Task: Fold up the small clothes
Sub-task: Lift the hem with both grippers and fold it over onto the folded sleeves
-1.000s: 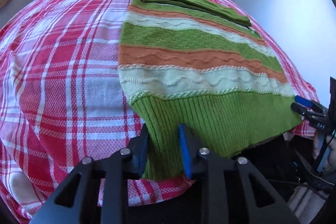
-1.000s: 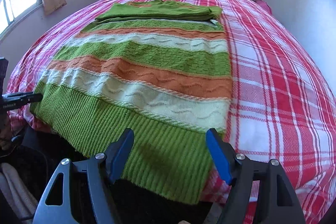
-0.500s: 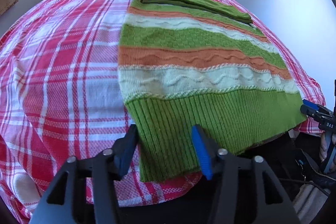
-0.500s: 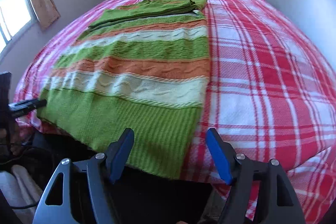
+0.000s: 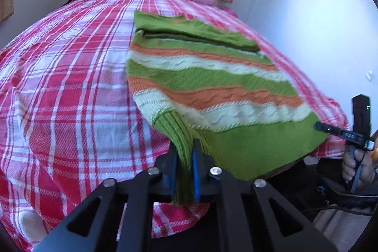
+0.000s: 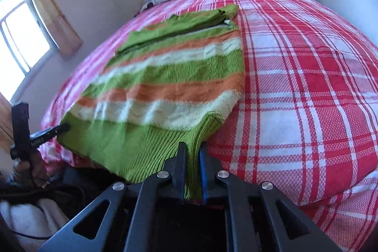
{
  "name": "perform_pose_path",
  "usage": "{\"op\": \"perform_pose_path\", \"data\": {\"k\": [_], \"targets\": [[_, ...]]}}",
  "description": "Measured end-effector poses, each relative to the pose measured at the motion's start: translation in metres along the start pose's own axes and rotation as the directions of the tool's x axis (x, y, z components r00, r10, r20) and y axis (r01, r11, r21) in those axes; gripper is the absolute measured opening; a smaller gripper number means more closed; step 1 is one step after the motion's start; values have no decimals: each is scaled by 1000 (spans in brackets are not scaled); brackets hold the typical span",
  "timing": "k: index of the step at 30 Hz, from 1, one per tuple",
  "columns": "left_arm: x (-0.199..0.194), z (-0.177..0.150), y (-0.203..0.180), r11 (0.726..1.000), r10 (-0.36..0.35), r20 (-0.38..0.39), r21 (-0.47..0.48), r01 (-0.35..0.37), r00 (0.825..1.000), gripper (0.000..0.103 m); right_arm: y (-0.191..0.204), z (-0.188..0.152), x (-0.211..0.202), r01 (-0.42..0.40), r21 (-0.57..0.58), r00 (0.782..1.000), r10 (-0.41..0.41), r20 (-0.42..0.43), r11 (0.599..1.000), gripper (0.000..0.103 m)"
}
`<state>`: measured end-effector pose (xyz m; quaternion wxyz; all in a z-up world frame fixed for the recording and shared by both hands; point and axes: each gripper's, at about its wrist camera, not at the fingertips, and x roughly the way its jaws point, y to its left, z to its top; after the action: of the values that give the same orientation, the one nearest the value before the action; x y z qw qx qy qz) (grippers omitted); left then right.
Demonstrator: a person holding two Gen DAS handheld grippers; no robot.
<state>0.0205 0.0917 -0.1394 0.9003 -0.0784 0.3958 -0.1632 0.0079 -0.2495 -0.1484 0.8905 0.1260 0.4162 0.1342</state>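
A striped sweater in green, orange and cream lies on the red checked bed, with its green ribbed bottom hanging over the near edge. The left gripper has its jaws squeezed tight on one bottom corner of the sweater. The right gripper has its jaws squeezed tight on the other bottom corner, and both corners are bunched up.
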Motion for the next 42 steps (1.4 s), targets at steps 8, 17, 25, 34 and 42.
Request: {"op": "perform_pose_path", "data": {"k": [8, 17, 25, 34, 42], "targets": [[4, -1, 14, 997, -33, -5, -74, 33, 999, 11, -13, -1, 3, -54, 76, 999, 54, -1, 996, 9], [-10, 41, 6, 999, -41, 118, -11, 42, 992, 11, -13, 46, -20, -98, 109, 982, 79, 170, 989, 8], [-2, 89, 20, 991, -87, 191, -81, 104, 978, 11, -14, 102, -22, -92, 93, 960, 64, 272, 991, 5], [18, 131, 32, 987, -103, 199, -105, 125, 975, 11, -20, 154, -14, -87, 91, 947, 54, 316, 992, 4], [38, 175, 41, 982, -108, 192, -134, 135, 975, 11, -18, 217, 0, -91, 82, 930, 55, 364, 992, 4]]}}
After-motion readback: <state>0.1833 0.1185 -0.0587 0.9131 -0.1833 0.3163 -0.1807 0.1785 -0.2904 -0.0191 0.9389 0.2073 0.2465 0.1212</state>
